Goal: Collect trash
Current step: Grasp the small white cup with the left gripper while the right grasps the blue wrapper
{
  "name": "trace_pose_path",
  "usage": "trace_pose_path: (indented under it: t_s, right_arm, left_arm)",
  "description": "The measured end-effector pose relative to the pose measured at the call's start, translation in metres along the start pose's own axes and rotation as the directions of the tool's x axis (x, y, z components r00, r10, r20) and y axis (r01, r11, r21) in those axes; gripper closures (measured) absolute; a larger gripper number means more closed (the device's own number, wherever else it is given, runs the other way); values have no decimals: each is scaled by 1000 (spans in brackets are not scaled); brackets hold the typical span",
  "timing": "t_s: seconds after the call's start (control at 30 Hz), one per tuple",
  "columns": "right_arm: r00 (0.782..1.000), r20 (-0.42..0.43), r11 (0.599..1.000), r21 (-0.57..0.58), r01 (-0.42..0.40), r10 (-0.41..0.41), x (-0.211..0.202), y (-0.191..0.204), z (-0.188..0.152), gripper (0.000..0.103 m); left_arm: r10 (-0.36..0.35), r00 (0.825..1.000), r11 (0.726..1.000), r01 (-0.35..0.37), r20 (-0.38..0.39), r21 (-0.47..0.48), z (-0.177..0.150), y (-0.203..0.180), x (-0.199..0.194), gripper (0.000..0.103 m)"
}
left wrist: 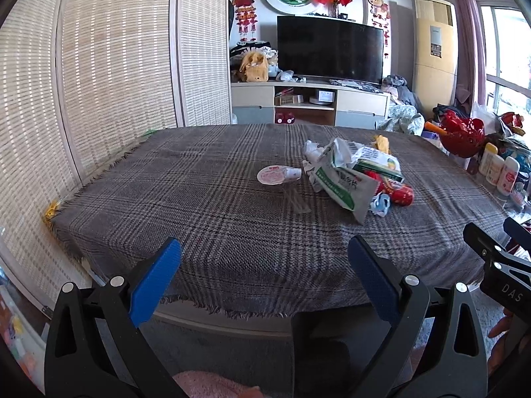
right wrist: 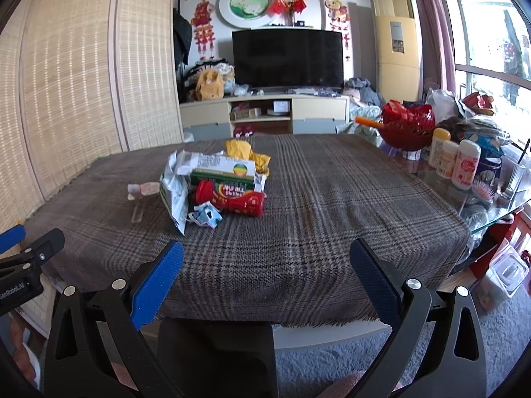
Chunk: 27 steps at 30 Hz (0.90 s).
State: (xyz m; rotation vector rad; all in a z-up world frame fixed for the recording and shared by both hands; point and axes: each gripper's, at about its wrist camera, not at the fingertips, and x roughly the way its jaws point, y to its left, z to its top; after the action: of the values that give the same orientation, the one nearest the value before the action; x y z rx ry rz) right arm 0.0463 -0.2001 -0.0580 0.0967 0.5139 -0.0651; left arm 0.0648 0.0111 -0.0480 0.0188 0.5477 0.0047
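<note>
Left wrist view: left gripper gapes level above tablecloth.

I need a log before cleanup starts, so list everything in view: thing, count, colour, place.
table: one, grey plaid cloth, centre
Skittles tube: one, red, lying in pile
green box: one, green-white, behind tube
white pouch: one, pile's left
yellow wrapper: one, pile's far side
small bottle: one, pinkish, left of pile
lotion bottles: three, cream-white, glass table right
television: one, black, far wall
left gripper: open
right gripper: open
</note>
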Motion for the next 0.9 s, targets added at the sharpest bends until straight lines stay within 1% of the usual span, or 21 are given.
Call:
trace_pose_path:
  t_s: [0.1,0.2,0.43,0.57,0.6,0.7,0.73,0.77,0.8,0.83,0.87,0.9]
  right_arm:
    - [999,-34,1000,12,-28,29,15,-3,0,3]
    - [997,-55,998,27,-61,63,30,-5,1,3]
    - [988,-104,994,11,-111,112,64,4,4,3]
    - [982,-125,990,-1,-140,138,77,8,7,23]
    - [979,-136,988,-5,-152,150,81,9,7,26]
    - [970,-163,982,-15,-187,182,92,11,7,38]
    - [967,-169,980,-15,-197,191,95,12,8,41]
    - [963,-177,978,-17,-209,203,98,13,8,46]
    - [962,-180,977,-20,-214,207,100,14,8,49]
    - [961,-183,976,-23,-217,209,102,15,9,50]
    - [960,-186,975,-26,-219,211,104,16,10,53]
    - [958,-192,974,-33,-225,214,107,18,10,55]
  left_arm:
    - [-21,1000,1000,21,-24,14,0,2,15,8]
    - [-13,999,999,15,-47,44,3,1,31,8]
    - [-27,993,997,34,-113,62,9,0,69,8]
    - [-55,989,997,62,-136,47,15,0,86,8]
    - [-81,987,996,86,-141,35,18,0,91,8]
    - [-107,982,993,114,-153,34,24,-3,101,9]
    - [-109,982,992,116,-156,41,25,-5,104,13]
    - [-113,980,991,122,-163,48,26,-7,108,18]
    - [-120,978,990,130,-172,50,27,-9,112,21]
    - [-126,976,989,137,-180,48,28,-11,117,27]
    - [-129,974,989,140,-187,47,28,-12,121,32]
    - [-128,972,989,140,-195,50,29,-13,126,34]
